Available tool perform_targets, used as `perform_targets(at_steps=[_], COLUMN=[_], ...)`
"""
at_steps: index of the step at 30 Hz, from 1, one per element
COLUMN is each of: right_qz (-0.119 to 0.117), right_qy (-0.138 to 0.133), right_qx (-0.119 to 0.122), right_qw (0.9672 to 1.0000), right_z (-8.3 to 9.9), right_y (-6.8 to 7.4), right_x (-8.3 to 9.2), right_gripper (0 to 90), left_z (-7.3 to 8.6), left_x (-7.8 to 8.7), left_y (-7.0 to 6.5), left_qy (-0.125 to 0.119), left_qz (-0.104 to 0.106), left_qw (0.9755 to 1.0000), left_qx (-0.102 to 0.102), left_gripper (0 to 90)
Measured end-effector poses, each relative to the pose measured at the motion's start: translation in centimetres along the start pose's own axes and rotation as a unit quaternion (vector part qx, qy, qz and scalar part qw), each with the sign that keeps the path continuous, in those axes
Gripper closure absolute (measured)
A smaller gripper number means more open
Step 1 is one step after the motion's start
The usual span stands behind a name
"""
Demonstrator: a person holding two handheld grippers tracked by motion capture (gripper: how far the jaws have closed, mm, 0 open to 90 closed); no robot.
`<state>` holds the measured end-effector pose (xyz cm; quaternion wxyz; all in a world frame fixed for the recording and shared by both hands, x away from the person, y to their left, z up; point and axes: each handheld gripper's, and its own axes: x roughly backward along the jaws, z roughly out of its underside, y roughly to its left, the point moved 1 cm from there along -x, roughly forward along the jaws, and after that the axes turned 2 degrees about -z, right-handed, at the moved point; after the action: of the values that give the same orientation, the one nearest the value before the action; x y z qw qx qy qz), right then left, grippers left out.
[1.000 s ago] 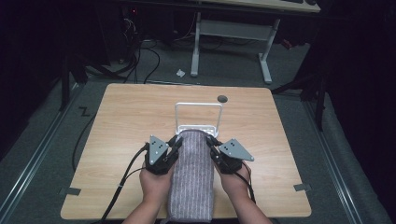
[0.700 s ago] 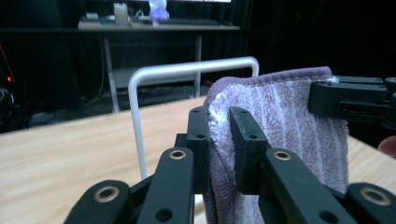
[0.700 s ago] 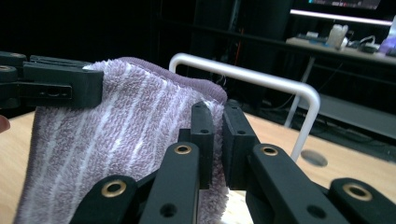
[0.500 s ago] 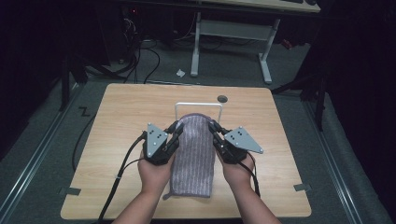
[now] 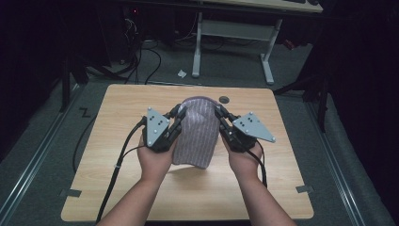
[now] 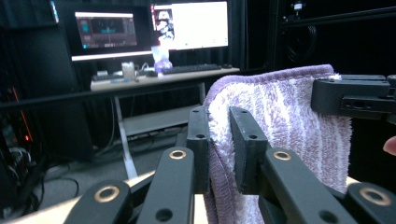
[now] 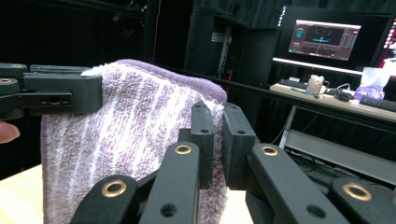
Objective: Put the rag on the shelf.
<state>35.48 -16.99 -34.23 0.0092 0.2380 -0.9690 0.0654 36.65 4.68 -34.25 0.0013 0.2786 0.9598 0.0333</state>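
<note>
- From the high view, I hold a purple-and-white striped terry towel (image 5: 195, 134) up over the light wooden desk (image 5: 113, 141), one side pinched in my left tool (image 5: 180, 114) and the other in my right tool (image 5: 218, 113).
- That view shows the towel hanging clear of the desk, its lower edge above its own shadow, and my two hands (image 5: 155, 157) below the tools; neither tool view shows this.
- The left tool view gives what the high view cannot: the two black jaws of my left tool (image 6: 219, 140) sit narrow, clamped on the towel's (image 6: 285, 116) folded edge, pile bulging out on both sides.
- In that same view my right tool (image 6: 327, 95) bites the far top corner of the towel.
- The right tool view mirrors it: my right tool (image 7: 217, 140) is squeezed onto the towel's (image 7: 126, 126) near edge, and my left tool (image 7: 88, 93) grips the far corner.
- The tool views also show monitors (image 6: 196, 23) and a keyboard on a grey workbench (image 6: 159, 79) beyond; the high view shows just that bench's legs (image 5: 197, 47) and cables on the floor.
</note>
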Motion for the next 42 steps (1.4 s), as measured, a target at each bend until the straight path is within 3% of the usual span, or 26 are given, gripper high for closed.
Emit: perform_targets(at_steps=[2, 6, 9, 16, 18, 22, 23, 27, 31, 34, 37, 40, 42], right_qz=[0.000, 0.003, 0.012, 0.027, 0.029, 0.026, 0.026, 0.024, 0.025, 0.018, 0.016, 0.027, 0.026], right_qy=[0.000, -0.002, -0.002, 0.005, 0.007, 0.011, 0.014, 0.026, 0.037, 0.049, 0.060, 0.087, 0.097], right_qx=[-0.003, 0.001, -0.001, -0.013, -0.019, -0.028, -0.032, -0.031, -0.025, -0.029, -0.031, -0.027, -0.033], right_qw=[1.0000, 1.0000, 0.9999, 0.9996, 0.9994, 0.9992, 0.9990, 0.9989, 0.9987, 0.9982, 0.9976, 0.9955, 0.9944], right_z=[-0.4, -1.1, -1.6, -1.7, -1.6, -1.3, -1.1, -0.8, -0.8, -1.1, -1.1, -0.3, 0.1], right_y=[-0.4, -1.3, -2.7, -5.0, -5.8, -6.7, -7.0, -7.3, -7.8, -8.3, -8.9, -9.6, -9.7], right_x=[-0.3, -1.0, -2.0, -3.9, -4.9, -6.9, -8.1, -9.7, -11.3, -12.5, -13.6, -15.1, -15.5], right_gripper=[85.0, 85.1, 85.3, 85.4, 85.4, 85.5, 85.5, 85.5, 85.4, 85.5, 85.5, 85.4, 85.4], left_z=[-0.5, -1.2, -1.3, -1.2, -0.9, -0.5, -0.4, -0.5, -0.6, -0.3, 0.1, 0.7, 1.4], left_x=[-0.5, -2.0, -3.1, -6.3, -7.3, -9.2, -9.5, -11.1, -12.6, -13.7, -14.8, -16.0, -17.0], left_y=[0.4, 0.9, 1.2, 1.7, 2.3, 3.5, 3.8, 5.5, 6.6, 7.4, 7.8, 8.3, 8.7], left_qy=[-0.003, -0.002, 0.005, 0.021, 0.027, 0.037, 0.040, 0.059, 0.068, 0.079, 0.091, 0.107, 0.141], left_qz=[0.006, 0.008, 0.014, 0.019, 0.015, 0.005, 0.002, -0.007, -0.012, -0.013, -0.013, -0.006, -0.006], left_qw=[1.0000, 1.0000, 0.9999, 0.9995, 0.9994, 0.9986, 0.9986, 0.9979, 0.9968, 0.9964, 0.9954, 0.9942, 0.9899], left_qx=[0.007, 0.002, 0.005, -0.015, -0.015, -0.036, -0.033, -0.027, -0.041, -0.026, -0.029, -0.011, -0.006], left_gripper=[79.0, 79.0, 79.0, 79.0, 78.9, 78.8, 78.8, 78.7, 78.7, 78.6, 78.4, 77.4, 77.4])
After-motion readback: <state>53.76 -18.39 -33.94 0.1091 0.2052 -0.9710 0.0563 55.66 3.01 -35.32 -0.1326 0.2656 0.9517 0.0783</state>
